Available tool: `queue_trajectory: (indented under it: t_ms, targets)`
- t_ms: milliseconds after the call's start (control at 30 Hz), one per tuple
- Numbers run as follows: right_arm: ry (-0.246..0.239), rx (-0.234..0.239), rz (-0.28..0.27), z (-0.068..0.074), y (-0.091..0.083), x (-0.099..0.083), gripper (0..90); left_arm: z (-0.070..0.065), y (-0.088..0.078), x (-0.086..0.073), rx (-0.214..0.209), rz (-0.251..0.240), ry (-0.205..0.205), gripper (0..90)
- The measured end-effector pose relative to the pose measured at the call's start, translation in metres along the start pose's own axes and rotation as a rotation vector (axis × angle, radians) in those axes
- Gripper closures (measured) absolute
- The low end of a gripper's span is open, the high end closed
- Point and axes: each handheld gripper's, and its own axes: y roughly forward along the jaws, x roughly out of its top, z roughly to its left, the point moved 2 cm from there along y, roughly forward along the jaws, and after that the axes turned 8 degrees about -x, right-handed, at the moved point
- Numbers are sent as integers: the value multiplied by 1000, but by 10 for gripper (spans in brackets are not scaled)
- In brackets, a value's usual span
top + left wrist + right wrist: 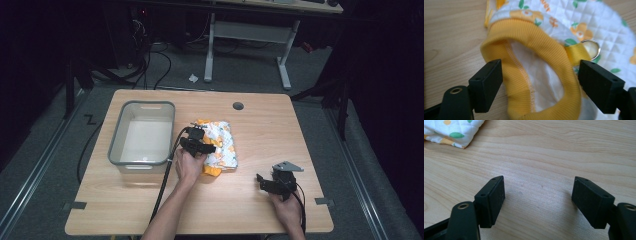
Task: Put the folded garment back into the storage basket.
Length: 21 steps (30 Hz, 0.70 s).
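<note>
A light wooden table (pixel 260 200) carries a grey rectangular plastic tub (pixel 142 132) at its left. Just right of the tub lies a white quilted garment with yellow ribbed trim (pixel 220 145). The left gripper (pixel 539 82) is over its near end, jaws spread wide, the yellow cuff between them. The right gripper (pixel 537 202), well apart over bare wood, is also spread and empty.

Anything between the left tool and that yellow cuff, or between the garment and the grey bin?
Nothing visible. The left tool is open with the yellow ribbed cuff lying between its jaws. The garment lies just right of the grey bin, with only bare table and the tool's cable between them.
</note>
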Motion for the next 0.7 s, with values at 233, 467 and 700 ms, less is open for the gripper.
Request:
queue_trajectory:
  t_ms: [233, 467, 700]
  targets:
    - [0, 0, 0, 0, 0, 0, 270, 4, 11, -3, -13, 30, -4, 227]
    - [0, 0, 0, 0, 0, 0, 269, -1, 9, -4, -32, 24, 63, 404]
    - [0, 0, 0, 0, 0, 0, 270, -3, 8, -4, -71, 18, 70, 628]
